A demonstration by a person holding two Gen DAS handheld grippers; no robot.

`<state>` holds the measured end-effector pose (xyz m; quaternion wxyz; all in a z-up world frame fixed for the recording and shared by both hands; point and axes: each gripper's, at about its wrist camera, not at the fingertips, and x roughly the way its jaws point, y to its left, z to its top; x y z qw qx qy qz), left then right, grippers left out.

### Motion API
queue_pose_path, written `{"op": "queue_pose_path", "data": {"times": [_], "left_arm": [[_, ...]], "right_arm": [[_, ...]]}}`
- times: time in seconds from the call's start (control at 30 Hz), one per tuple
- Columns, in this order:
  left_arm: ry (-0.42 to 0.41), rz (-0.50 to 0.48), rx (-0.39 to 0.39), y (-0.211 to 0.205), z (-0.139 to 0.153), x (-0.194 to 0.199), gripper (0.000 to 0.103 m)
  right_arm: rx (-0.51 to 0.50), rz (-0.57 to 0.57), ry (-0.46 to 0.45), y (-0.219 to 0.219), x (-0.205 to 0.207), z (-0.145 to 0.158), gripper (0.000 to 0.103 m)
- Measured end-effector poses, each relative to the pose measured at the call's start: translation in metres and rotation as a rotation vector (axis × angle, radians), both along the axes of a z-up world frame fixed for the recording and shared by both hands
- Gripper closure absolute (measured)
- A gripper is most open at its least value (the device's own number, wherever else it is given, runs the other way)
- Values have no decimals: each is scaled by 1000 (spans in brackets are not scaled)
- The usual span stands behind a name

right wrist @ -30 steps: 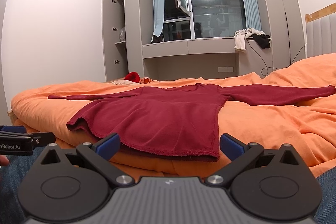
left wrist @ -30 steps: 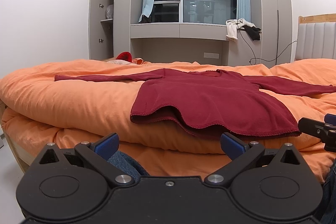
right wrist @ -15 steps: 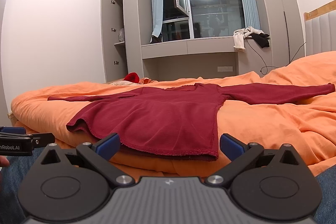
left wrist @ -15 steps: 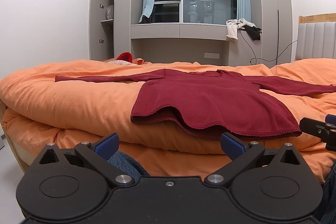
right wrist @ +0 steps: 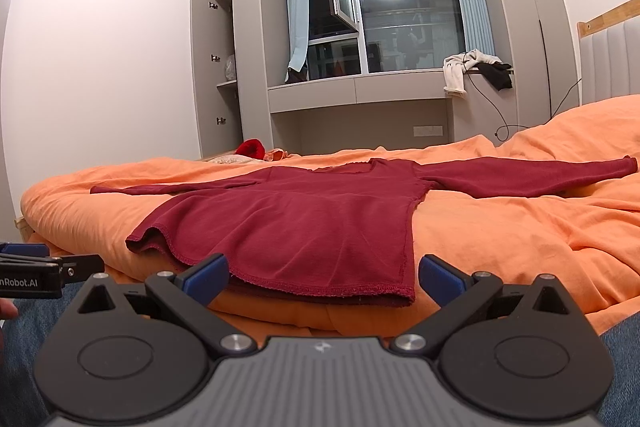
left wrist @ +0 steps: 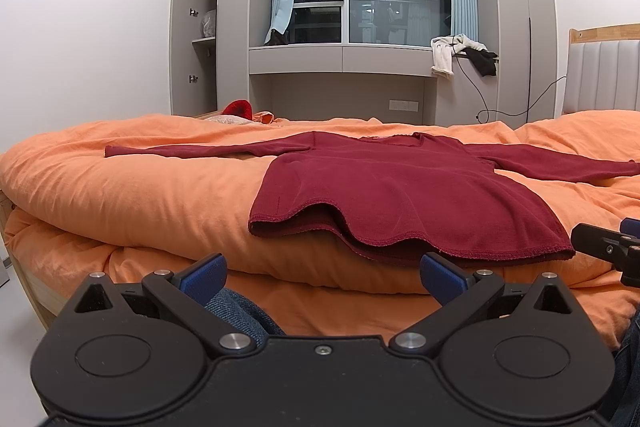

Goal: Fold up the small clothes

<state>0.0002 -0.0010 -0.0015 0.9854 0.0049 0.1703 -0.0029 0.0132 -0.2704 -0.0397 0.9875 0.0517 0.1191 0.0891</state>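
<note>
A dark red long-sleeved top lies spread flat on the orange duvet, hem towards me and both sleeves stretched out sideways. My left gripper stands open just short of the hem, nothing between its blue-padded fingers. My right gripper is open too, low in front of the hem's right part, and empty. Each gripper's tip shows at the edge of the other's view.
A person's denim-clad legs sit under both grippers at the bed's near edge. Small red and pale clothes lie at the bed's far left. Behind are a window ledge with draped clothes, an open cupboard and a padded headboard on the right.
The right gripper's view has tilted up and shifted slightly nearer the hem. The left gripper and the top have barely moved.
</note>
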Motion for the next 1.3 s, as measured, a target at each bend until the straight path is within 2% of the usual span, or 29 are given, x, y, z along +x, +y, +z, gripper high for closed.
{"op": "queue_pose_path", "data": {"times": [0.37, 0.67, 0.9, 1.17, 1.3], "left_arm": [[4, 0, 1, 1, 0, 2, 0], [13, 6, 30, -9, 12, 31, 0], [-36, 11, 86, -31, 43, 84, 0], [-81, -62, 77, -69, 71, 171, 0], [-63, -99, 70, -89, 74, 219, 0]], "right_arm": [[1, -1, 1, -1, 1, 0, 0], [25, -3, 38, -11, 12, 2, 0], [36, -32, 61, -44, 43, 15, 0], [-3, -189, 48, -107, 96, 44, 0], [31, -268, 51, -144, 123, 56, 0]]}}
